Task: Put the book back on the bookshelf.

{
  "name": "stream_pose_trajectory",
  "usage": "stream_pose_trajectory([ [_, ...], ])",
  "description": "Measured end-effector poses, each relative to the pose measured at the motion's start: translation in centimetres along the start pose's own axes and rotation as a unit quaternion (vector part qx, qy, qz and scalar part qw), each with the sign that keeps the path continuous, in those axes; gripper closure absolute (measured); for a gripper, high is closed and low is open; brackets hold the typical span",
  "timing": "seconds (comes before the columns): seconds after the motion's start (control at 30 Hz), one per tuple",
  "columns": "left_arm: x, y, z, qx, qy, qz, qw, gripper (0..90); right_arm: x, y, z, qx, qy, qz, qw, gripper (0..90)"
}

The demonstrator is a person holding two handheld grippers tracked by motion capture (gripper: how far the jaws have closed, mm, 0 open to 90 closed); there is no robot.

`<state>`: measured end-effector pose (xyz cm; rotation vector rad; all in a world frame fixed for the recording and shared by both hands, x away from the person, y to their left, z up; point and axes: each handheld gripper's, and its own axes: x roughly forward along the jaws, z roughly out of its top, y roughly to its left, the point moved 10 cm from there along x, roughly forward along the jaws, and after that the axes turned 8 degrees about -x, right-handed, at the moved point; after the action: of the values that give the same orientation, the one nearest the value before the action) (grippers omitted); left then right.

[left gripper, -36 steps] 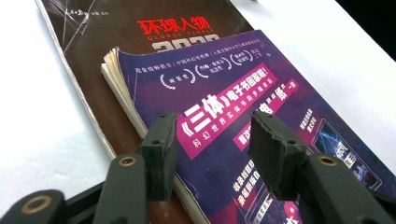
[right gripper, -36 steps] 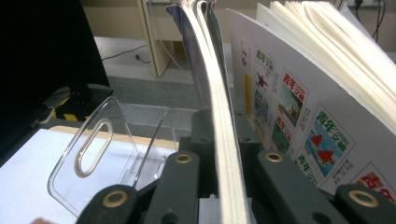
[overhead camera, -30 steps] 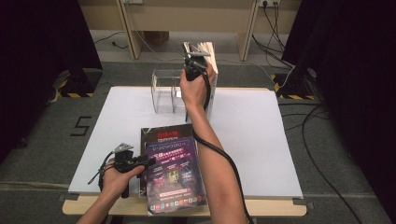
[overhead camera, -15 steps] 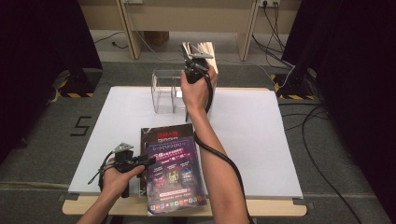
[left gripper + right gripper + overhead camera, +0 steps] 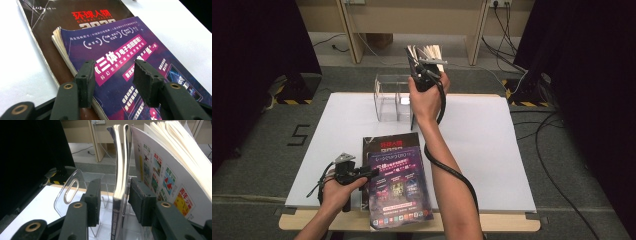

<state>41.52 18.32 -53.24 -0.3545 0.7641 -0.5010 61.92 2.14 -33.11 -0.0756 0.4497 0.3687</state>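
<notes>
The flat white rectangular worktop sits on a pale wooden board whose front edge shows at the near side. Around it lies grey carpeted floor, marked with a black figure five to the left. Black-and-yellow striped blocks stand at the far left, and another at the far right (partly in shadow). Black cables trail over the floor on the right. Light wooden furniture legs rise beyond, with dark curtains on both sides.
</notes>
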Motion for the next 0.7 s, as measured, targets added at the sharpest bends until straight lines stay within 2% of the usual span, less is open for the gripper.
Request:
stream_pose_trajectory([
  [0.17, 0.0, -0.1, 0.0, 0.001, -0.001, 0.000, 1.0000, 51.6, -0.3, 0.0, -0.4, 0.003, 0.002, 0.006, 1.0000, 59.3],
  [0.23, 0.0, -0.1, 0.0, 0.000, -0.001, -0.002, 1.0000, 51.6, -0.2, -0.2, -0.6, 0.011, 0.009, 0.011, 0.9998, 59.1],
  [0.4, 0.1, -0.1, -0.1, 0.001, 0.003, 0.000, 1.0000, 51.6, 0.1, -0.3, -1.1, 0.012, 0.019, 0.013, 0.9997, 58.8],
  [0.7, -0.1, 0.0, 0.1, -0.002, 0.000, -0.001, 1.0000, 51.5, 1.6, 0.1, 0.1, 0.007, 0.033, 0.009, 0.9994, 59.3],
])
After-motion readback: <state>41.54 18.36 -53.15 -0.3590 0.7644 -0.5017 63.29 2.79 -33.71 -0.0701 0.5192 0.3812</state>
